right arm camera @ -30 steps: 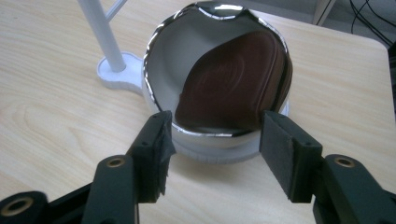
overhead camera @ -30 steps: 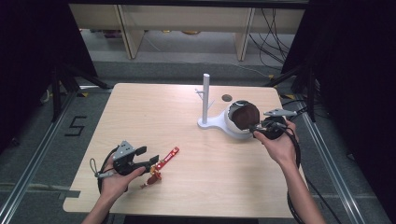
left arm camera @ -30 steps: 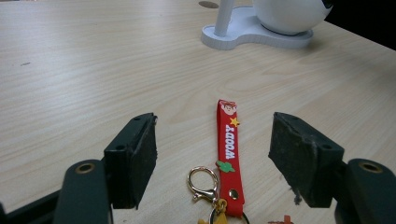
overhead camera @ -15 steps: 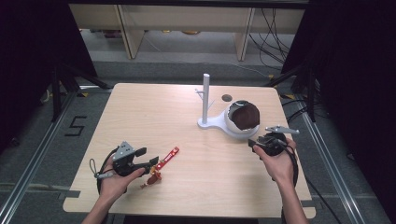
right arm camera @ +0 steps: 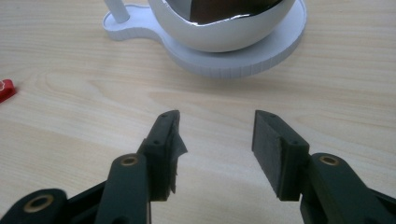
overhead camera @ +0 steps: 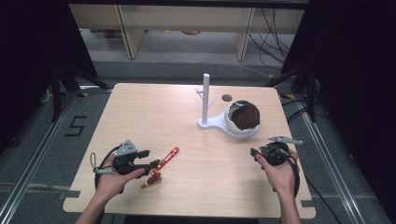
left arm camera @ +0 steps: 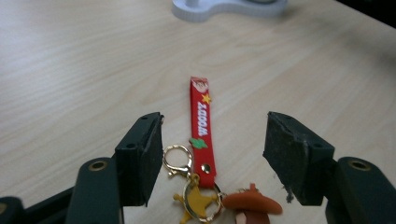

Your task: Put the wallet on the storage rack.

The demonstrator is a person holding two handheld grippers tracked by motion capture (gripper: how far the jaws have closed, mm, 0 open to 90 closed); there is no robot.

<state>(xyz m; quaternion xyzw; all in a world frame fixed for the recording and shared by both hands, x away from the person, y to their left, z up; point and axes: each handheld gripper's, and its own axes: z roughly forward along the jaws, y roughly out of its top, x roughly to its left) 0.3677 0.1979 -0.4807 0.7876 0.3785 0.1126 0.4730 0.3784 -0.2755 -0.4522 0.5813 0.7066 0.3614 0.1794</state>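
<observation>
Keychain with a red strap lies flat on the bench, in the near left part, not far from the front edge. In the left gripper view the strap runs away from the camera, with a gold ring, a gold star and a small brown hat charm at its near end. The left gripper is low over this near end. Its fingers stand apart on both sides of the ring and charms; they have just been closing a little, but the pads are not pressing on the keychain. On each side of the strap bare wood is visible between strap and pad.

The right gripper is held above the near right part of the bench, close to the right edge. Its fingers are also apart and hold nothing; they have just been closing somewhat. Between them only bare bench shows.

Beyond the right gripper stands a white stand with an upright post and a round white bowl that carries something dark brown. The rim of its flat base lies ahead of the right fingers, clearly apart from them.

Between the keychain and the stand, the middle of the bench is free wood. The far left corner and the whole left side are open too.
</observation>
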